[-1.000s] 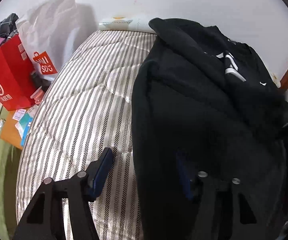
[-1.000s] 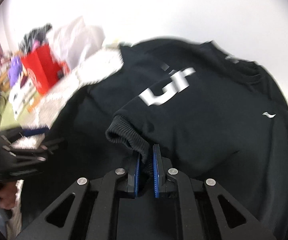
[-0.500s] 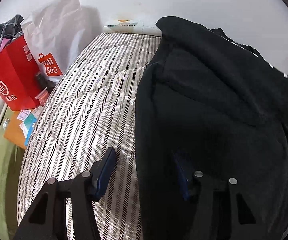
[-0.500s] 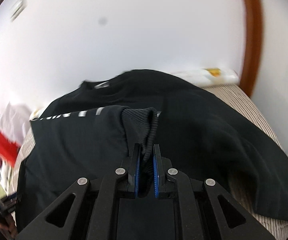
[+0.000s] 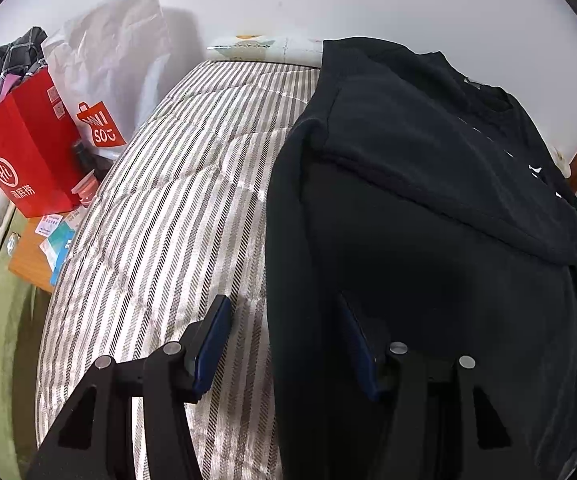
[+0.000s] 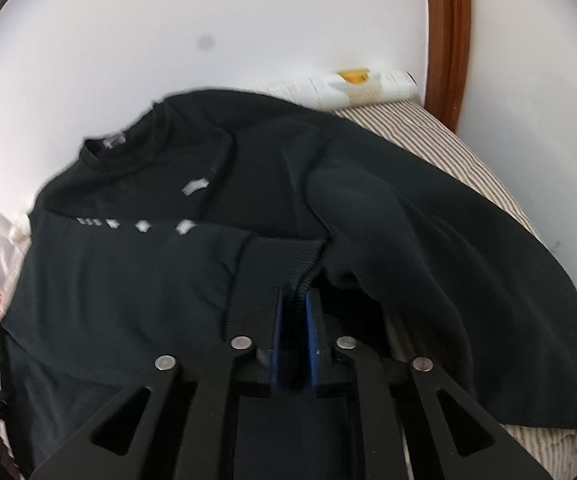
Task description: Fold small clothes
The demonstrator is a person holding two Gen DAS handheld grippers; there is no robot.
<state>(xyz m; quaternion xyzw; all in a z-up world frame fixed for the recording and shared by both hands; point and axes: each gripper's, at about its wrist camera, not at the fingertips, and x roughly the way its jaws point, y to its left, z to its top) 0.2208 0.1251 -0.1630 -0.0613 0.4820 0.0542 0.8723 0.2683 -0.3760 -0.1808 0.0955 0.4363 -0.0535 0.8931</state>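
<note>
A black sweatshirt [image 5: 428, 208] with white lettering lies on a striped mattress [image 5: 176, 208]. My left gripper [image 5: 284, 320] is open low over the mattress, astride the sweatshirt's left edge; its right finger is over the black cloth. In the right wrist view the sweatshirt [image 6: 136, 280] is spread out with a sleeve laid across its chest. My right gripper [image 6: 294, 312] is shut on the sleeve's ribbed cuff [image 6: 276, 268], holding it over the body of the sweatshirt.
A red paper bag [image 5: 24, 152], a white plastic bag [image 5: 116, 68] and a pile of clothes stand left of the mattress [image 6: 468, 160]. A white wall is behind. A brown wooden frame [image 6: 448, 40] rises at the right. A folded pillow [image 6: 360, 84] lies at the mattress head.
My right gripper has carried the cuff across the sweatshirt and lowered it onto the chest. My left gripper has shifted slightly and stays open.
</note>
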